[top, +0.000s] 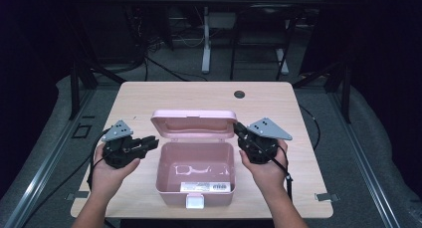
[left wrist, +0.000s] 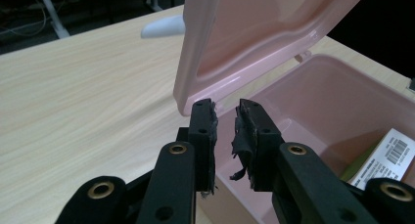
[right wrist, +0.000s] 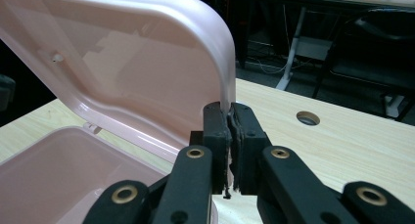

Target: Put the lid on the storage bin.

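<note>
Pink box (top: 195, 175), one; lid (top: 193, 122) in right tongs (right wrist: 229, 117); left tongs (left wrist: 226, 117) open, empty.

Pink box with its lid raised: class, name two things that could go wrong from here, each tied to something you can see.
1. The right gripper pinches only the thin edge of the lid; it may slip, dropping the lid.
2. The left gripper, jaws apart and holding nothing, sits at the pink box rim below the lid's corner; a falling lid could strike it.
</note>
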The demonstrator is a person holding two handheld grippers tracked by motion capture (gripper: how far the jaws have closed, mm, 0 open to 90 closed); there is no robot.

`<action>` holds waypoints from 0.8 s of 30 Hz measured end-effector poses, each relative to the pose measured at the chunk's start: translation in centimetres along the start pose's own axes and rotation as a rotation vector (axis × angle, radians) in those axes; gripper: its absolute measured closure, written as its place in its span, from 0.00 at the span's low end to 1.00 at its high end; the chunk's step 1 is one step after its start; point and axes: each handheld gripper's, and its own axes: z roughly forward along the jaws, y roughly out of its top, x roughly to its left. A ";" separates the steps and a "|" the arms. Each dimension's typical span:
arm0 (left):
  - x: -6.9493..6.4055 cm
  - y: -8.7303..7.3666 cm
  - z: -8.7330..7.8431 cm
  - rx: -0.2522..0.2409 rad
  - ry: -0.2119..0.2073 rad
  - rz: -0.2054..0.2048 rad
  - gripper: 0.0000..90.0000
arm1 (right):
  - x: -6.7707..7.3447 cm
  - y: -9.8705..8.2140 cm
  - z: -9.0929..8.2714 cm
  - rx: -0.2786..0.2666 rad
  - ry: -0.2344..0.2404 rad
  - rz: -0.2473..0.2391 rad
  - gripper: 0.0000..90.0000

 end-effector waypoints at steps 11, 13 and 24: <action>-0.9 1.9 -1.8 -0.081 0.025 0.020 0.85 | 0.1 -0.3 -0.2 0.002 0.000 -0.002 0.96; -0.8 2.1 -2.0 -0.092 0.034 0.019 0.86 | 0.2 -0.3 -0.3 0.002 0.000 -0.001 0.96; -1.0 2.6 -1.7 -0.124 0.074 0.045 0.86 | 0.3 -0.6 -0.4 0.004 0.002 -0.003 0.95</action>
